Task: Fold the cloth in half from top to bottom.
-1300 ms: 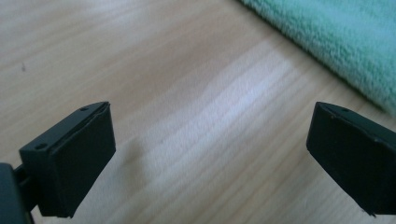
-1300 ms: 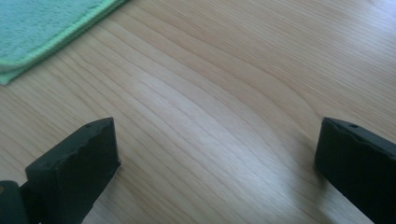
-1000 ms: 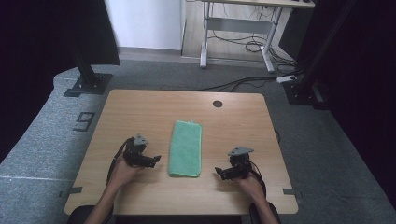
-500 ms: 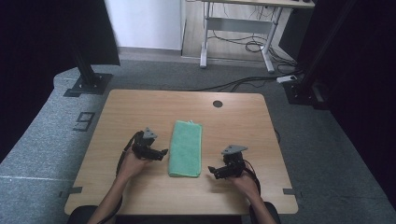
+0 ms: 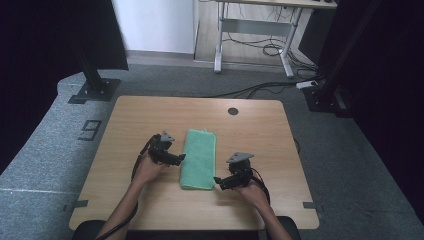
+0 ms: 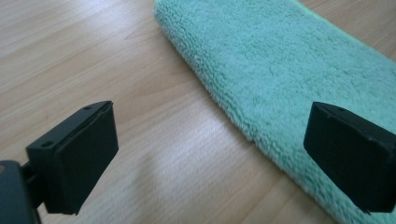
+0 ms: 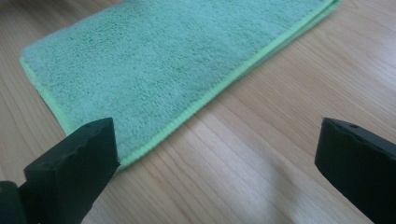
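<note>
I see the folded green terry towel (image 5: 199, 159) lying lengthwise mid-surface on the light wooden surface (image 5: 250, 130). I hold my left gripper (image 5: 176, 159) at its left long edge and my right gripper (image 5: 218, 181) at its near right corner, both sets of fingers spread wide to take the cloth from both sides.

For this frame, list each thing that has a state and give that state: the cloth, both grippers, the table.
green towel: folded into a long strip, lying flat, not gripped.
left gripper: jaws open, at the towel's left long edge.
right gripper: jaws open, at the towel's near right corner.
table: wooden top bearing the towel and both grippers.
</note>
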